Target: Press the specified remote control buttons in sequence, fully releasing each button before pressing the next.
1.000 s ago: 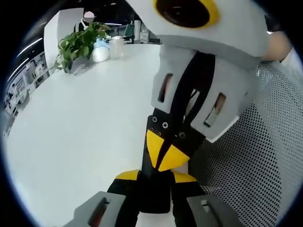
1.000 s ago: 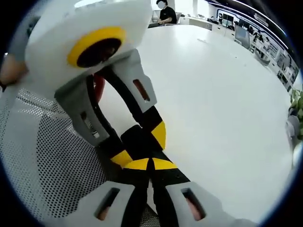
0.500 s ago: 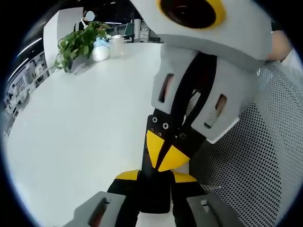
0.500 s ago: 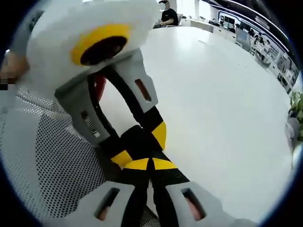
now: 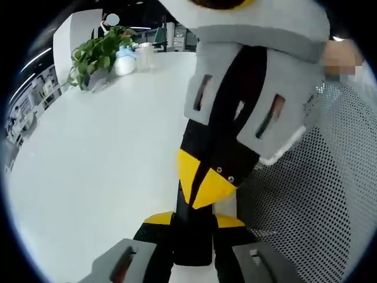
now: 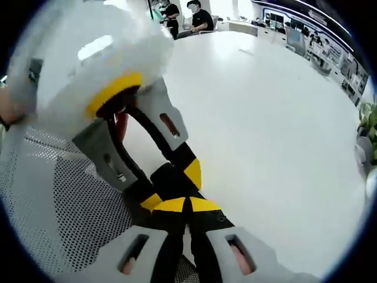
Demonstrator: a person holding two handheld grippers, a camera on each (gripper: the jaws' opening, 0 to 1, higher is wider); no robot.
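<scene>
The left tongs (image 5: 193,221) are closed part-way on a dark, flat slab that I take to be the remote control (image 5: 191,243). It is clamped between the yellow-tipped jaws and held off the near edge of the white table (image 5: 88,153). The right tongs (image 6: 188,205) are closed, tips together and holding nothing, and their point rests on or just over the top of the remote control (image 6: 168,178), like a single pressing finger. In the left gripper view the right tongs (image 5: 203,186) come down from above onto that same spot.

As for progress, one press looks to be in hand. The frames give no way to count presses made or left, or to tell whether the requested final state is near.

Much is hidden. The two tongs cover the remote's face, so no button, label or indicator can be read, nor can I tell whether the tip is pushing down or only touching. A white mesh chair (image 5: 318,206) sits beside the hands. A potted plant (image 5: 97,53) and some pale containers (image 5: 132,60) stand at the far edge.
</scene>
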